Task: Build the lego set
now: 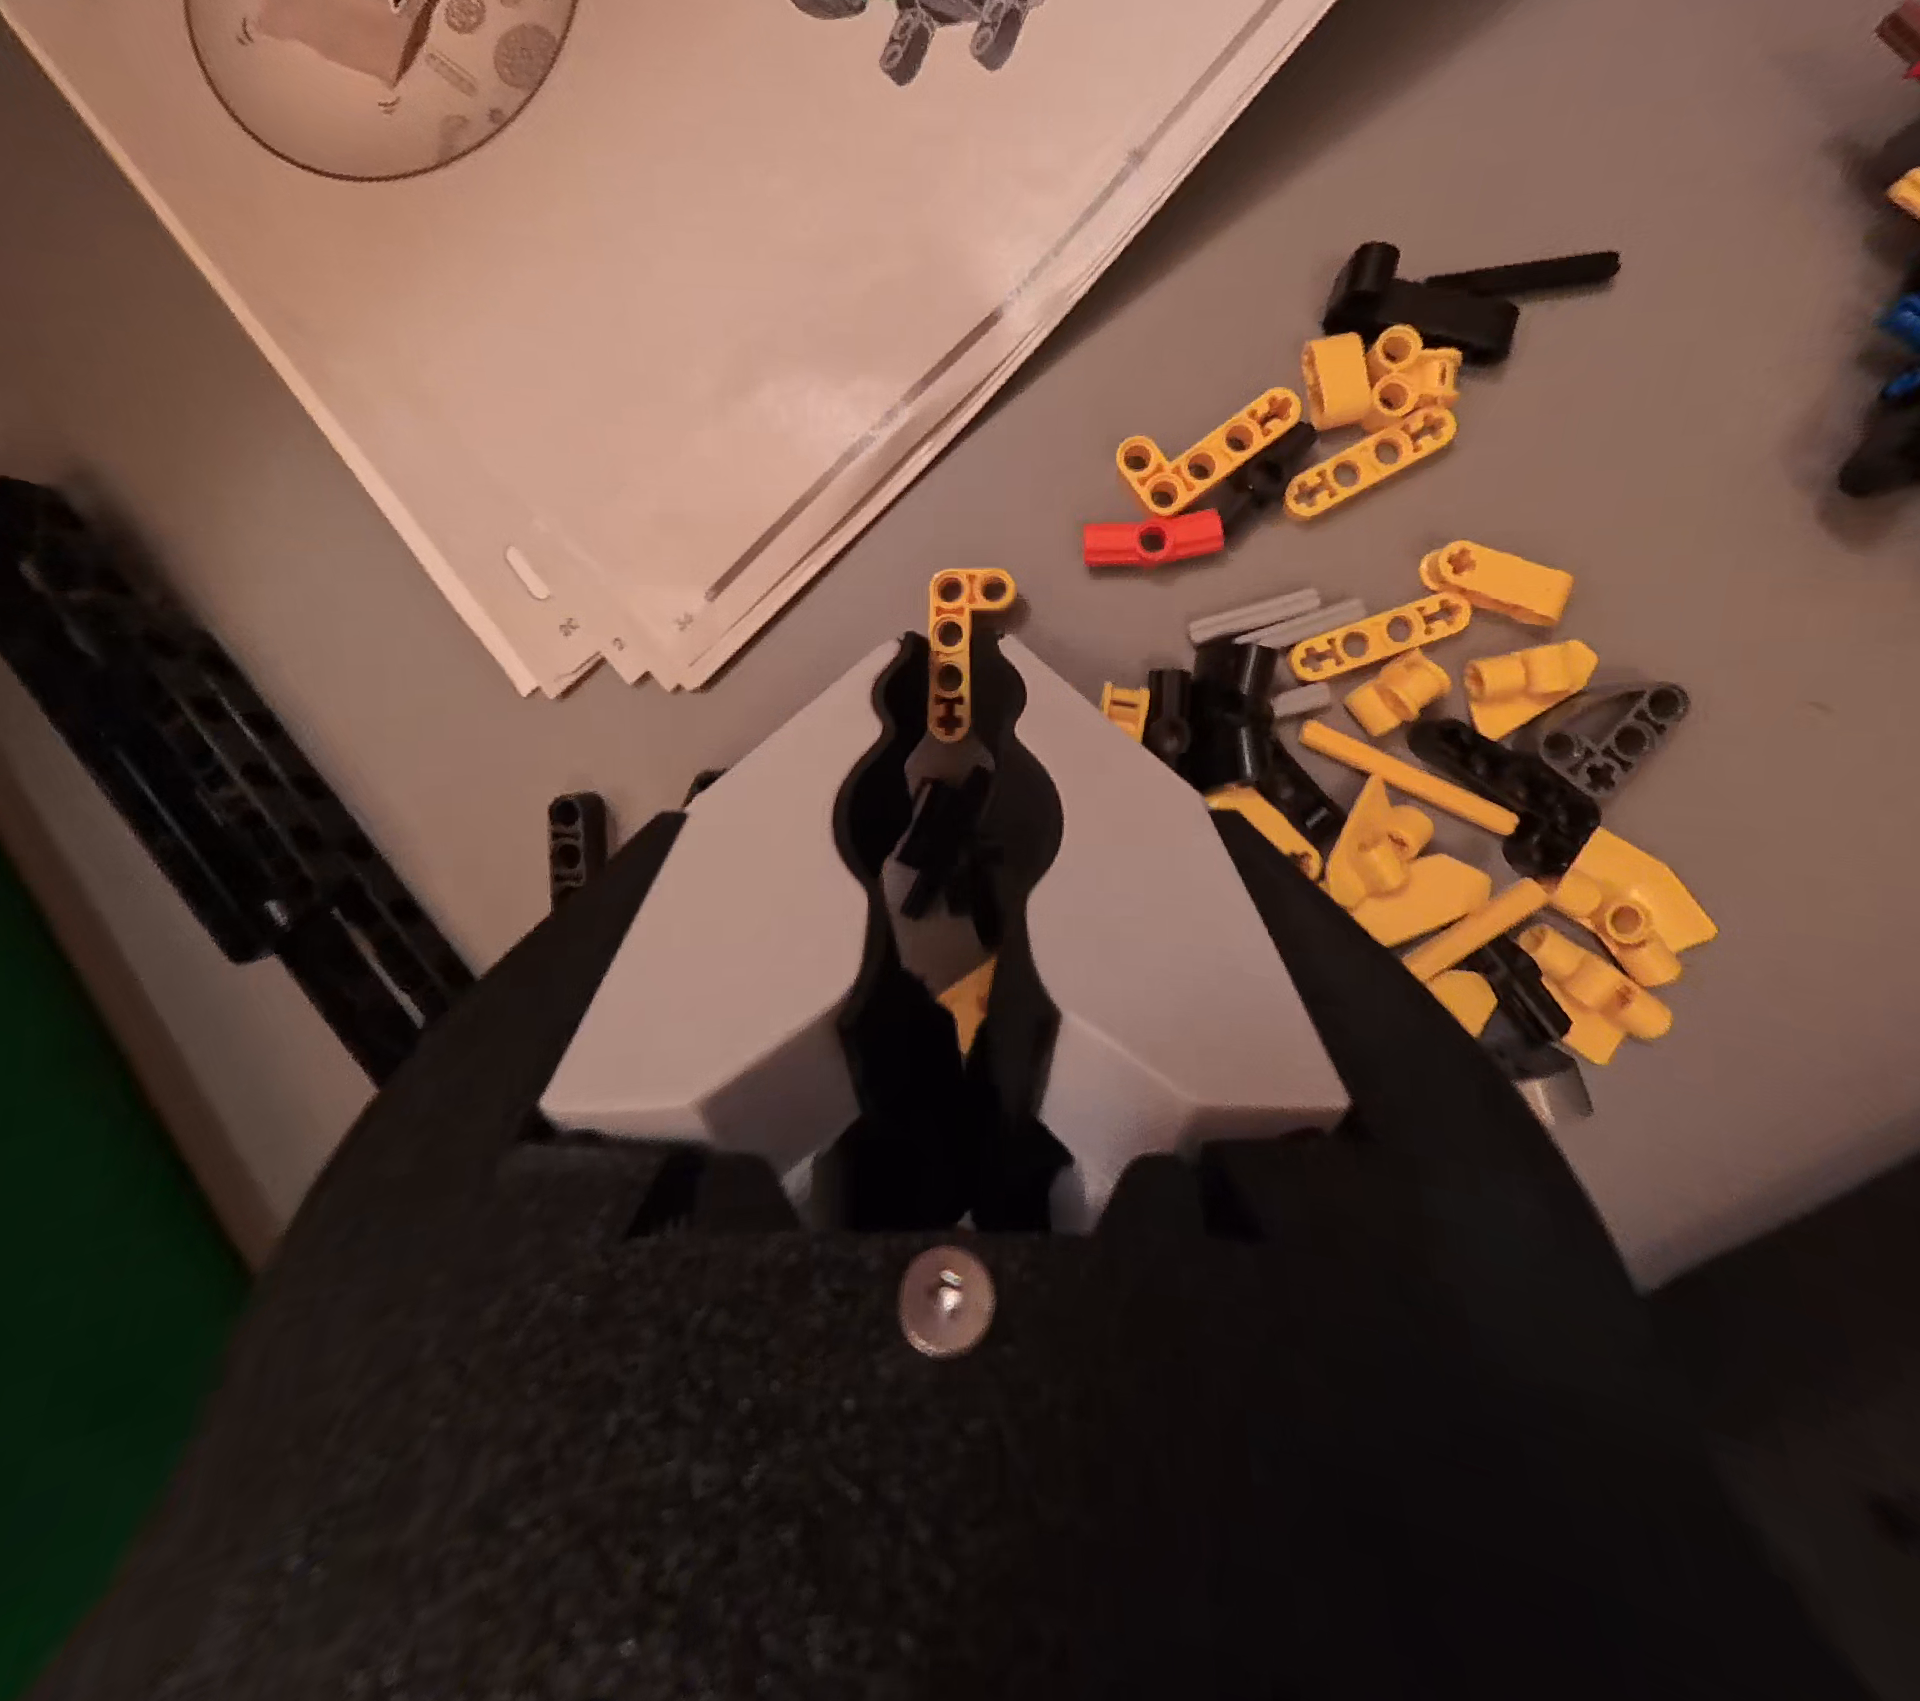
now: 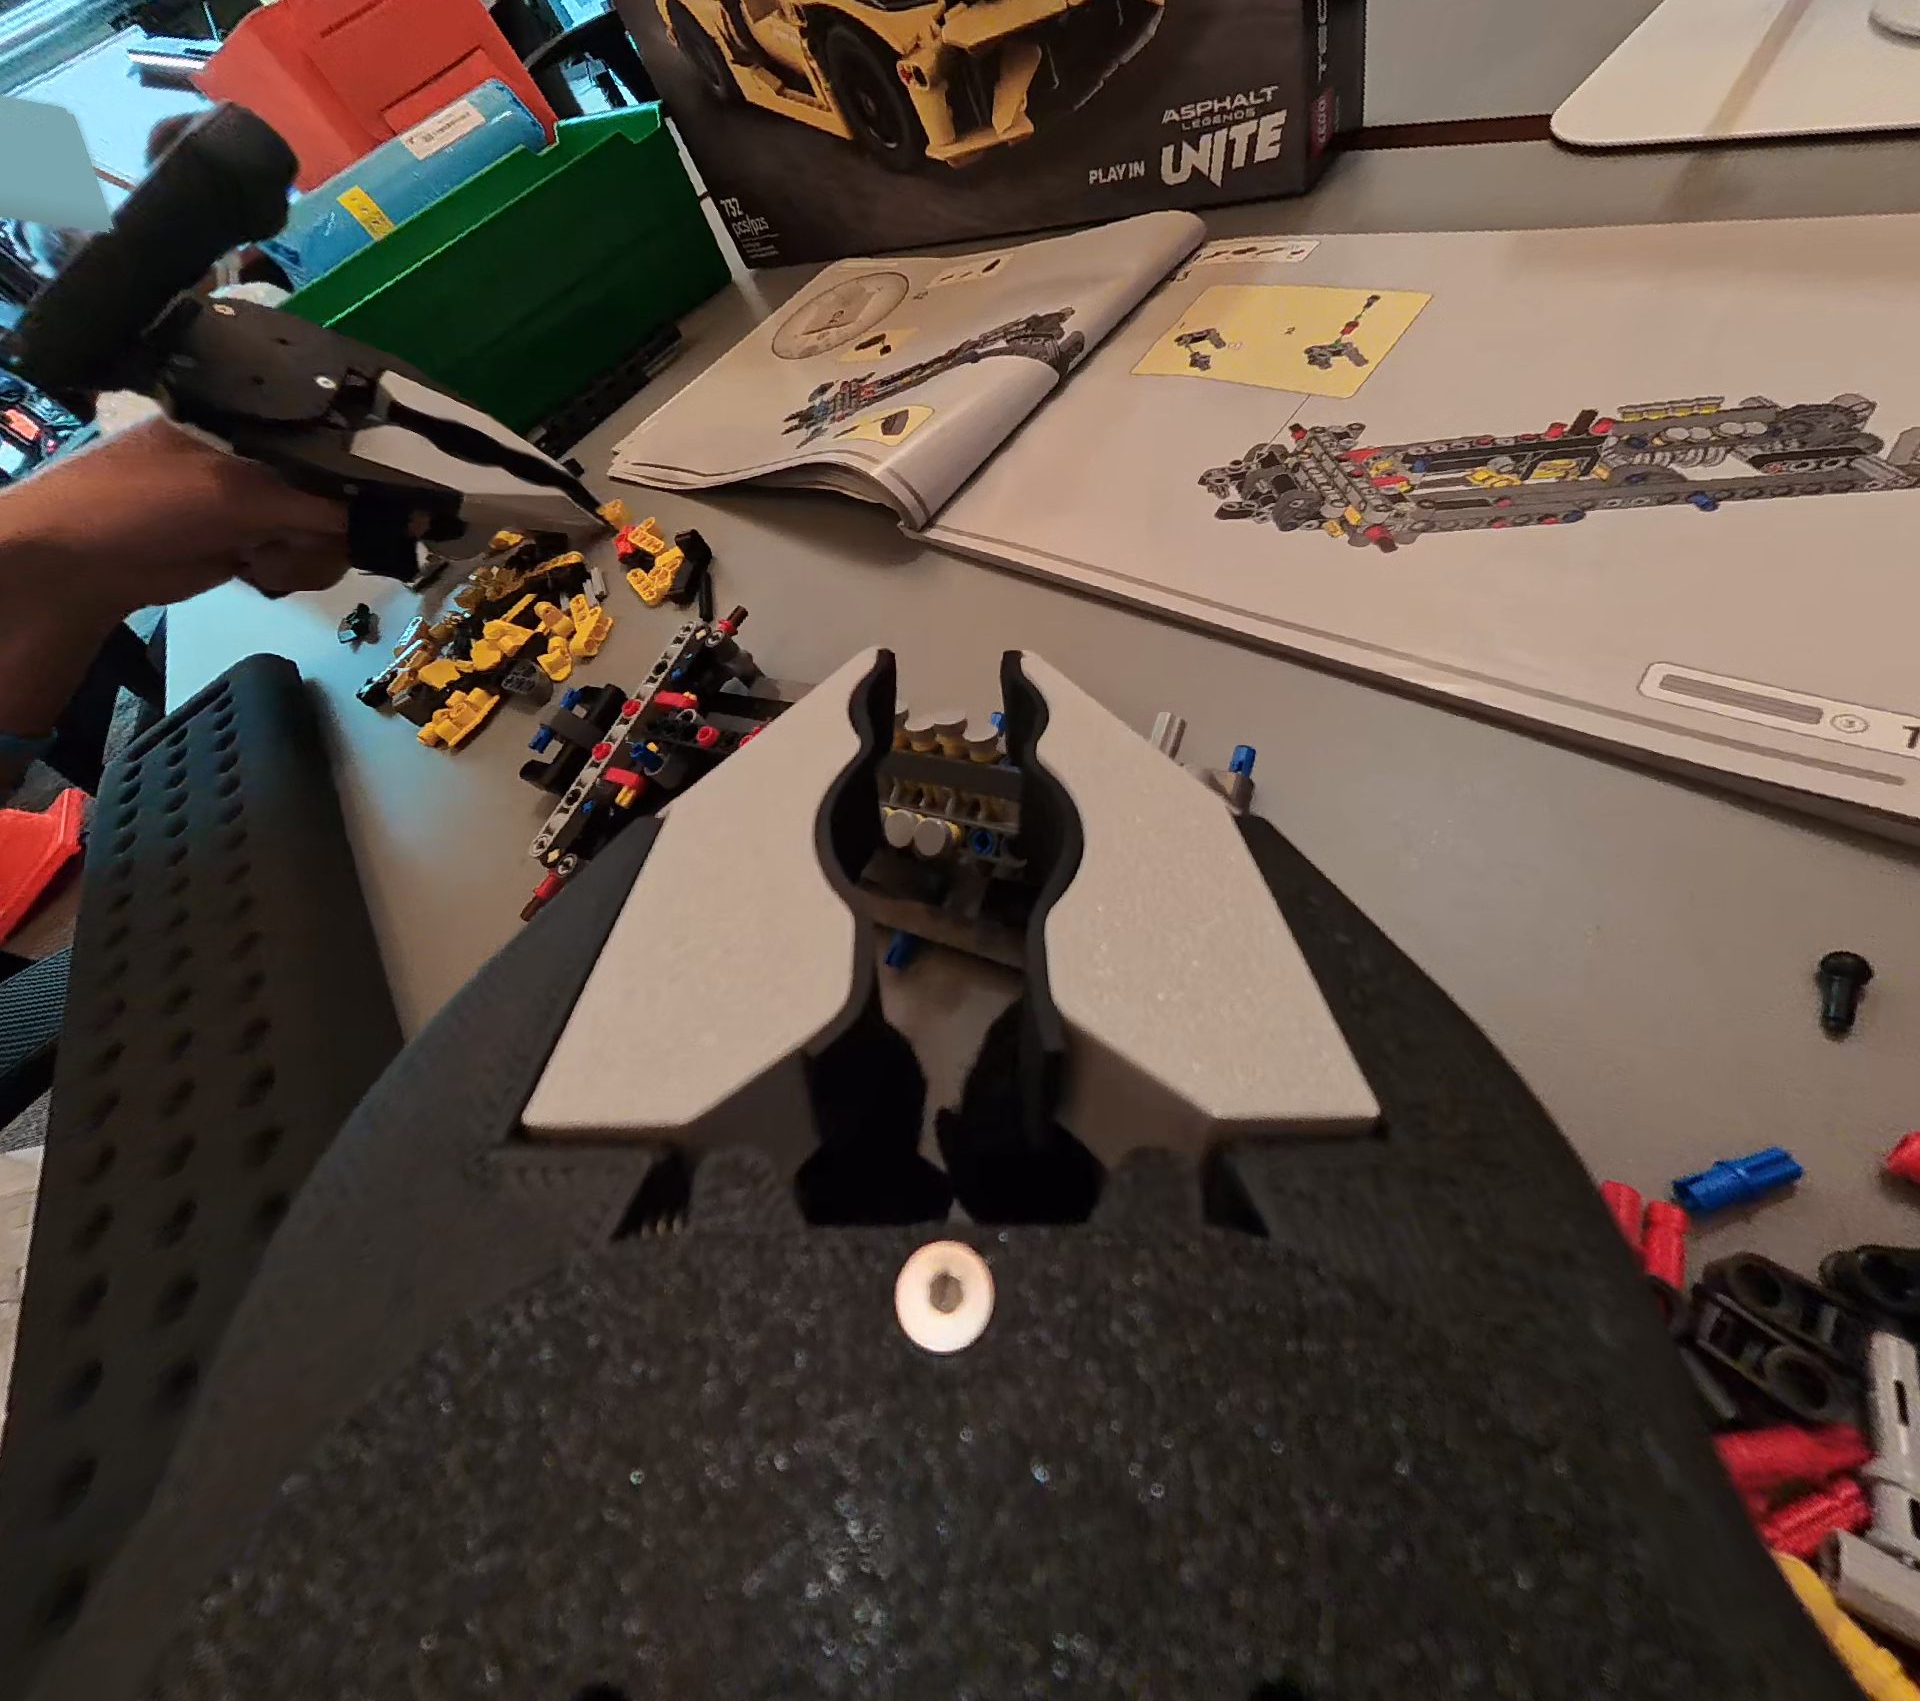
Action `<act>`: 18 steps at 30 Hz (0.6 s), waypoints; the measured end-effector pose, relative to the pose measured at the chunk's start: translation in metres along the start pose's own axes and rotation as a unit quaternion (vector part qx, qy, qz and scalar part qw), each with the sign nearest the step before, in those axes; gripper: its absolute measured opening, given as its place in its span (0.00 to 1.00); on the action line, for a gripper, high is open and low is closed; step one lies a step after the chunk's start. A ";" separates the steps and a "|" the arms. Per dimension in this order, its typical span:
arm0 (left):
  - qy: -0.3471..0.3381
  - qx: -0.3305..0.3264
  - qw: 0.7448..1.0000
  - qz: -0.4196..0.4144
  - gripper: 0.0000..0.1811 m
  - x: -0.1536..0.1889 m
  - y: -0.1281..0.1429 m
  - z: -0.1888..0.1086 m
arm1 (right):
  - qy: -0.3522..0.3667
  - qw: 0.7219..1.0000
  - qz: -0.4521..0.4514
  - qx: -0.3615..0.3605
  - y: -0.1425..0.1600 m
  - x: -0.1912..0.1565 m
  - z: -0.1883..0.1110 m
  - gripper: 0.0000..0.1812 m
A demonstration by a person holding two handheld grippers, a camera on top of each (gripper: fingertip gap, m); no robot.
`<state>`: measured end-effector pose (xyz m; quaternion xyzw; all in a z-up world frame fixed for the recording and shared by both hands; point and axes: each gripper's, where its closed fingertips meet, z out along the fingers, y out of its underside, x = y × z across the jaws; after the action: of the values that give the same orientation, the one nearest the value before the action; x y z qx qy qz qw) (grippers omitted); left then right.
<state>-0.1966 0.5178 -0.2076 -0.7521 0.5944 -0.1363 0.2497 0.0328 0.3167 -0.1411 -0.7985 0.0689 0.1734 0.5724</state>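
Grey tabletop [image 1: 312, 508] is pretty crowded: instruction booklet [image 1: 644, 280] hems in the far side, and the yellow and black parts pile [image 1: 1455, 820] sits just right of the left gripper [image 1: 954, 649]. That gripper is clamped on a yellow L-shaped beam [image 1: 961, 649], long axis running straight out along the fingers, short leg at the far tip pointing right. The right gripper [image 2: 948, 664] has its fingers parted around the partly built chassis [image 2: 951, 820], not squeezing anything I can see.

left gripper [image 1: 954, 649] tips pinched nearly together, angled down; right gripper [image 2: 948, 675] jaws parted.
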 end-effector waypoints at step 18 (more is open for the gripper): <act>0.104 0.002 0.968 0.229 0.09 0.043 -0.046 0.009 | -0.007 1.000 -0.001 0.012 -0.005 -0.004 -0.004 0.11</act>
<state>-0.1429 0.4864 -0.1938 -0.5775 0.7731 -0.1543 0.2122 0.0316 0.3147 -0.1347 -0.7903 0.0660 0.1777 0.5827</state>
